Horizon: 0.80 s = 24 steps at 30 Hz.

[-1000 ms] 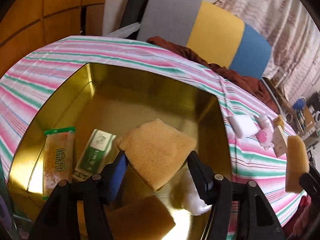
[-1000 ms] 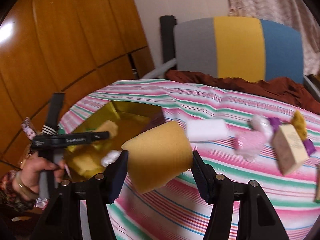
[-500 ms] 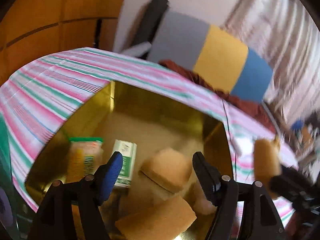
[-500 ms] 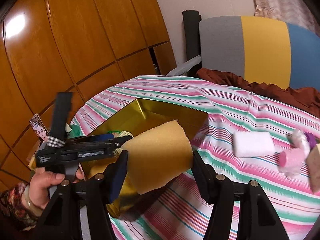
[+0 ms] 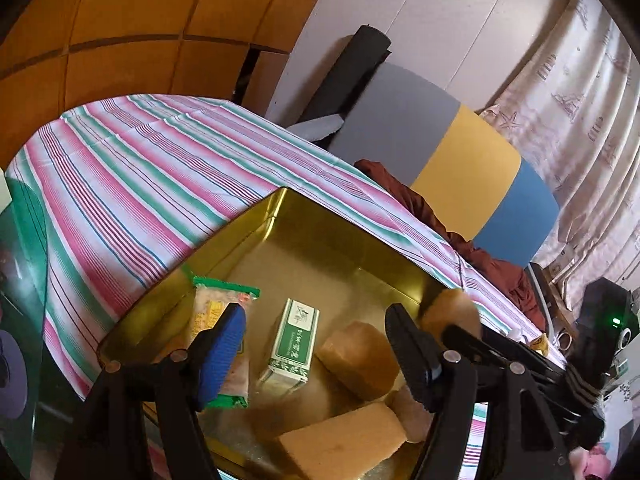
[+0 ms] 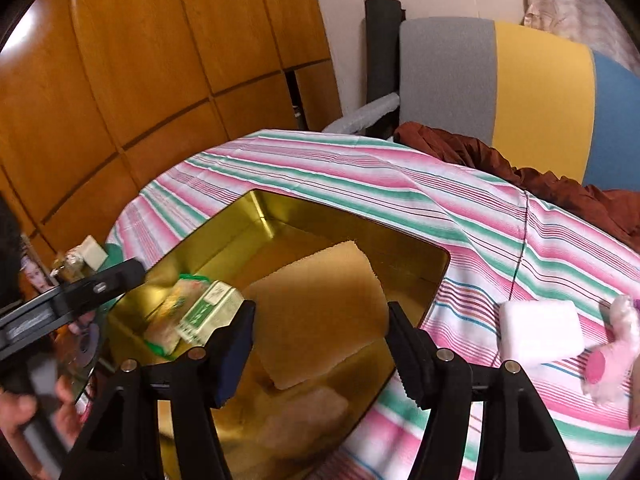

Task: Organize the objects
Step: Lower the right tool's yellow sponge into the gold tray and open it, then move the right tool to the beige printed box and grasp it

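Note:
A gold tin box (image 5: 280, 216) (image 6: 256, 216) sits on the striped tablecloth. It holds a snack packet (image 5: 218, 312), a green-and-white carton (image 5: 294, 340) (image 6: 208, 312) and several yellow sponges (image 5: 360, 356). My left gripper (image 5: 316, 356) is open and empty over the box. My right gripper (image 6: 320, 344) is shut on a yellow sponge (image 6: 320, 312), held over the box. That sponge also shows in the left wrist view (image 5: 452, 312) at the box's right rim.
On the striped tablecloth (image 6: 480, 216) right of the box lie a white block (image 6: 540, 332) and a pink plush toy (image 6: 612, 352). A grey, yellow and blue chair back (image 6: 520, 88) with brown cloth (image 6: 540, 184) stands behind. Wooden panels are on the left.
My left gripper let go of its sponge, which now lies in the box, and drew back. My right gripper carried its sponge left from the tablecloth to over the box.

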Each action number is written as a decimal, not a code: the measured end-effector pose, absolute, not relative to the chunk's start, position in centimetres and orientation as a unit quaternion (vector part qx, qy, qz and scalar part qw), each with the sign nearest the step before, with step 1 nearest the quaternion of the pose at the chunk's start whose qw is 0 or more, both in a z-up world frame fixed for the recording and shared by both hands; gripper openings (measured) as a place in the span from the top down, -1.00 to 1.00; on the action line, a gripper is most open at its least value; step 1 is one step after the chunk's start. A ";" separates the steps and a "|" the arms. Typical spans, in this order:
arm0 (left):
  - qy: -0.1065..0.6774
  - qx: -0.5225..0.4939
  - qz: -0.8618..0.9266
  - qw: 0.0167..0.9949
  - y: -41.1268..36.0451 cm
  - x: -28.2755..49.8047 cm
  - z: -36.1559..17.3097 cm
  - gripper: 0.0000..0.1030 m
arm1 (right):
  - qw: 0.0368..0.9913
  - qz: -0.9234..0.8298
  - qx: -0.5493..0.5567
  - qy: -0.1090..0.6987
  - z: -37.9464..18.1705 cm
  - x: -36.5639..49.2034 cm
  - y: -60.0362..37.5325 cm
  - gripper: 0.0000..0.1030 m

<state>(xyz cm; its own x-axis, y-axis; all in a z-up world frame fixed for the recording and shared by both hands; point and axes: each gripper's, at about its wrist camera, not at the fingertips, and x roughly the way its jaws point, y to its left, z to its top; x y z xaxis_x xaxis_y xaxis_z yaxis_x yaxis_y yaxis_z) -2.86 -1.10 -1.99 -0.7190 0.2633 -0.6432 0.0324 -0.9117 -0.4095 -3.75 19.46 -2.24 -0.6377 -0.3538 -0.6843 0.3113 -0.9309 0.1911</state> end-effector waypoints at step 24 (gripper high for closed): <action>-0.133 -0.379 0.907 0.124 4.7 -0.8 -1.8 -0.43 | 0.107 -0.926 0.358 -0.052 -1.1 -0.8 24.7 -0.73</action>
<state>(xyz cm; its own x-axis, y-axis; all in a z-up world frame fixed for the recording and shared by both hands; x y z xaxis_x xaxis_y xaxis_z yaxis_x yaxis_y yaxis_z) -0.84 4.72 -1.80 -0.6818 0.3269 -0.6544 -0.1249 -0.9335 -0.3363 -0.81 24.68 -1.06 -0.7198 -0.2366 -0.6525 0.1614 -0.9714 0.1742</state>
